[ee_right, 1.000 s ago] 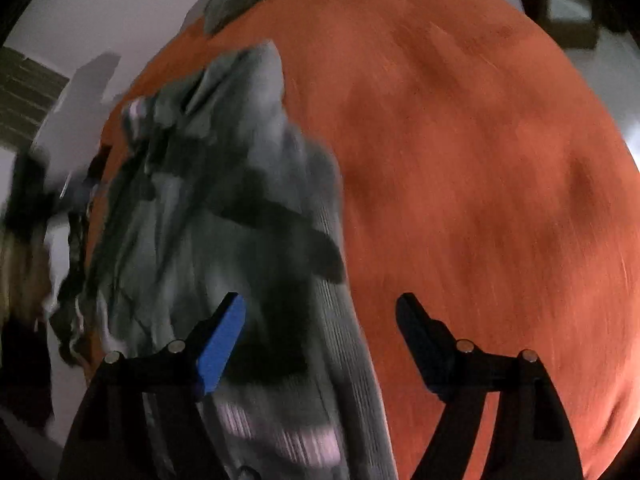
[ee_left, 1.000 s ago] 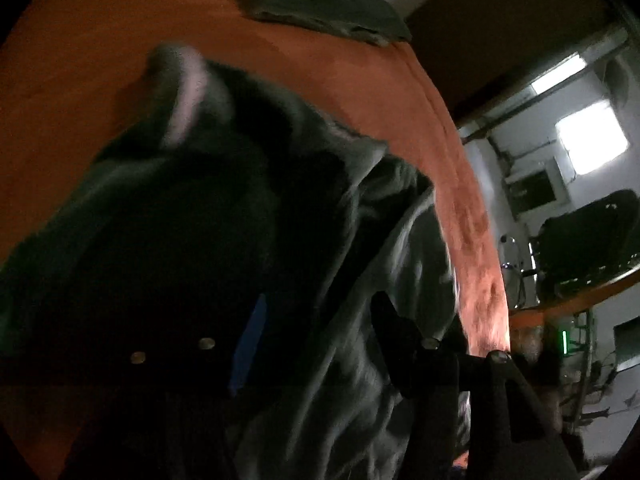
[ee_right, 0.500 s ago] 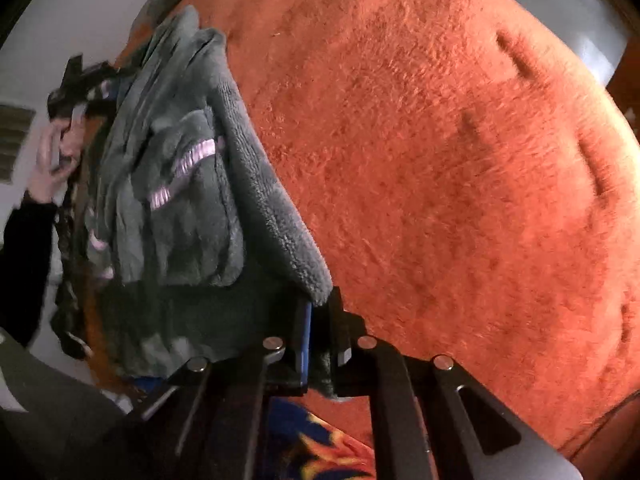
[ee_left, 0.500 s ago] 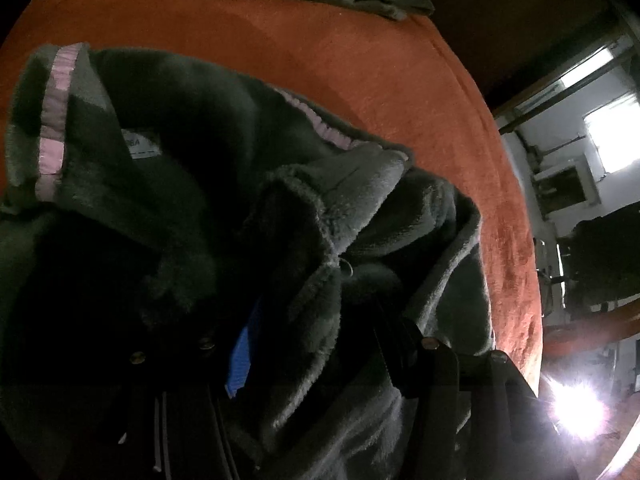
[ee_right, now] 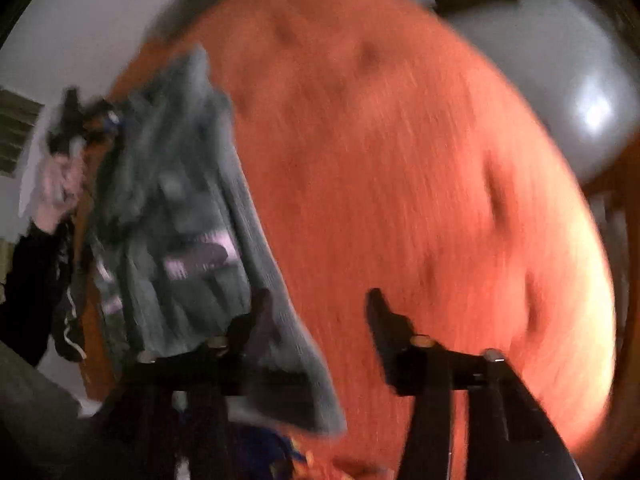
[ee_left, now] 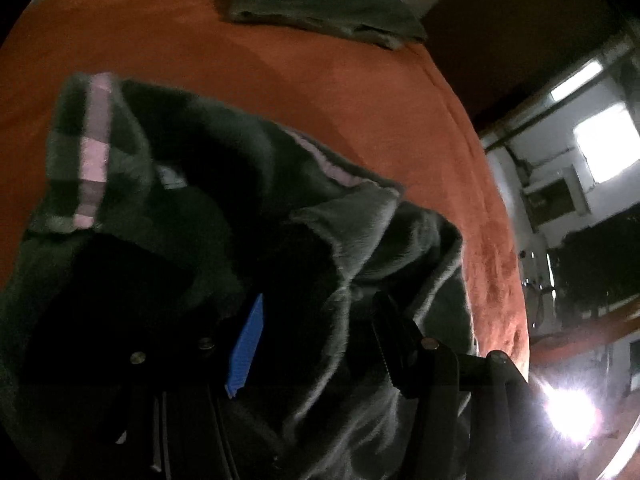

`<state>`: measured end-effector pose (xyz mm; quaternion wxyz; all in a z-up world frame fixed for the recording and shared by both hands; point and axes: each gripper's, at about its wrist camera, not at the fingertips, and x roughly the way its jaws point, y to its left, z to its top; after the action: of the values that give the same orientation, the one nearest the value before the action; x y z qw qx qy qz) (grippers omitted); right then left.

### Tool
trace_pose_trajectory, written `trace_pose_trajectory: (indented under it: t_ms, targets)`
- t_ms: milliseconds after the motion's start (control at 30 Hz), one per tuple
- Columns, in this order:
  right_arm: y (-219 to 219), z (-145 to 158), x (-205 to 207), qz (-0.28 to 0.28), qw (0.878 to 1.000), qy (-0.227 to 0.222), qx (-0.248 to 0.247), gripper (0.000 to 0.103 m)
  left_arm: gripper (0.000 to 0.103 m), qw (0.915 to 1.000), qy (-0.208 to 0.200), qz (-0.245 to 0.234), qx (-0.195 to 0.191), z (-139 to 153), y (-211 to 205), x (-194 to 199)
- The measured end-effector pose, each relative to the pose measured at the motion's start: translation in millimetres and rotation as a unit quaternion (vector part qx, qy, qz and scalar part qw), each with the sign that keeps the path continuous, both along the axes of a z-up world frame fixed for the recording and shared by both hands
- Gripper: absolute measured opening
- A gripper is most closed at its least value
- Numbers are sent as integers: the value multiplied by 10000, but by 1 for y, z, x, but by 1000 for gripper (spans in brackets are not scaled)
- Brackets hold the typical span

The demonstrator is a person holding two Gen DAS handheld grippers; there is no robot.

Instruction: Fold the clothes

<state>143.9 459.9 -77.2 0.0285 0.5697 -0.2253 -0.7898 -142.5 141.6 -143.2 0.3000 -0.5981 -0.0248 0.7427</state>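
My left tongs [ee_left: 316, 344] stand spread with dark green fleece garment [ee_left: 224, 216] bunched between the fingers. My right tongs [ee_right: 316, 320] are spread, empty, at the garment's right edge. The garment's long axis runs 6 to 11 o'clock in the blurred right view. Open orange blanket [ee_right: 400, 200] extends toward 3 o'clock. A second folded green garment [ee_left: 320, 4] lies at 12 o'clock.

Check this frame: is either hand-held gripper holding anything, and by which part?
Neither grips. The right hand-held gripper is open, the grey fleece garment draped over one finger. The left hand-held gripper is open amid the garment's folds.
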Motion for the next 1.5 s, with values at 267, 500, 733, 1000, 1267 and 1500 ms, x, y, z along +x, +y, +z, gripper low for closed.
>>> trace_pose_trajectory:
  t_ms: [267, 500, 733, 1000, 1267, 1500]
  targets:
    - [-97, -5, -182, 1374, 9826, 1000, 756, 58, 56, 9933, 56, 426, -1076, -47, 1, -26]
    - [-128, -16, -265, 1568, 9749, 559, 1480, 58, 56, 9941, -710, 723, 384, -5, -71, -11]
    - [-161, -1, -301, 1712, 9699, 1271, 1174, 58, 56, 9927, -489, 790, 762, 51, -151, 24]
    - [-255, 3, -311, 2335, 9589, 1432, 738, 58, 57, 9769, 359, 2021, 587, 87, -309, 76]
    - [-324, -28, -332, 2463, 9598, 976, 930, 58, 58, 9120, -133, 4098, 146, 36, -489, 135]
    - [-341, -3, -293, 2110, 9638, 1372, 884, 65, 58, 8762, -188, 4813, 132, 27, -568, 189]
